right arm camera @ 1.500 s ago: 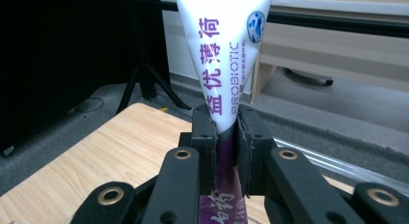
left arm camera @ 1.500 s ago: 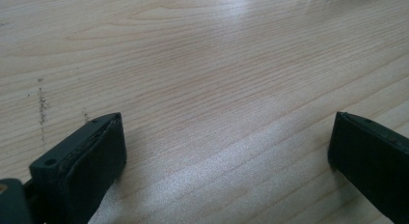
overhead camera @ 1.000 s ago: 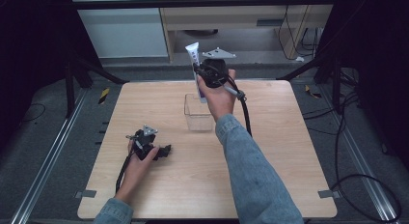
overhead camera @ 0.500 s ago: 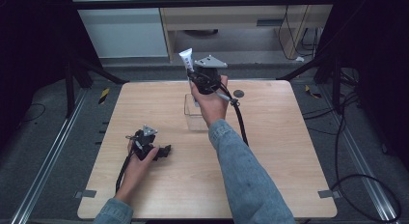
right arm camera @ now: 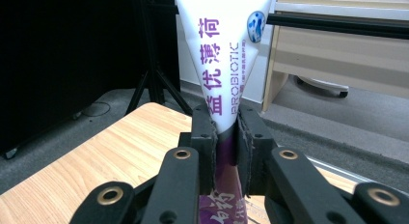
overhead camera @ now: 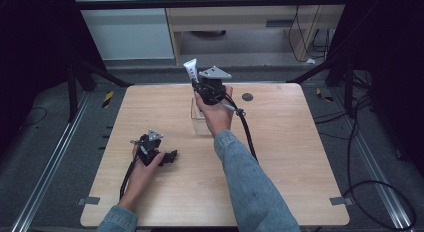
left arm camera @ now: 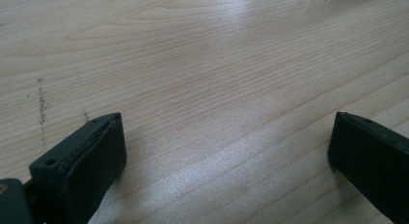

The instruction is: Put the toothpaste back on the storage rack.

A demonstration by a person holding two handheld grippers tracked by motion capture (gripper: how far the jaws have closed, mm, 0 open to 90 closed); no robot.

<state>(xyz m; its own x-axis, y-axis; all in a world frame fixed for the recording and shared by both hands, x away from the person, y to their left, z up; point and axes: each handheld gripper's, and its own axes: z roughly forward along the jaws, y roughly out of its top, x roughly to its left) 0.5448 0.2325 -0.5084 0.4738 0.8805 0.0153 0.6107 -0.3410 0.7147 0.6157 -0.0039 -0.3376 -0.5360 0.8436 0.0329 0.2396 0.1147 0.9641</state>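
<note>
Wooden and pale, the bench (overhead camera: 280, 157) stands in a dim room with dark stands and cables around it. Near its far middle sits a small clear container (overhead camera: 200, 123), open at the top. The right hand-held gripper (overhead camera: 200, 83) is raised over this container and is clamped on a toothpaste tube (right arm camera: 224, 55), white above and purple lower down, with the word PROBIOTIC printed on it. In the right gripper view the two jaws pinch the tube where it is narrow, and the wide flat end rises above them. The left hand-held gripper (overhead camera: 167, 155) rests low on the bench near the front left, with its jaws wide apart and nothing between them.

I judge the tube to be light and soft. Its plastic skin looks smooth, so it may slip if the grip is loose, and a hard squeeze could bend it or press paste toward the cap. The flat crimped end is stiffer, so a grip near it seems safer. The clear container looks rigid but light, and it may tip if the tube pushes its wall.
</note>
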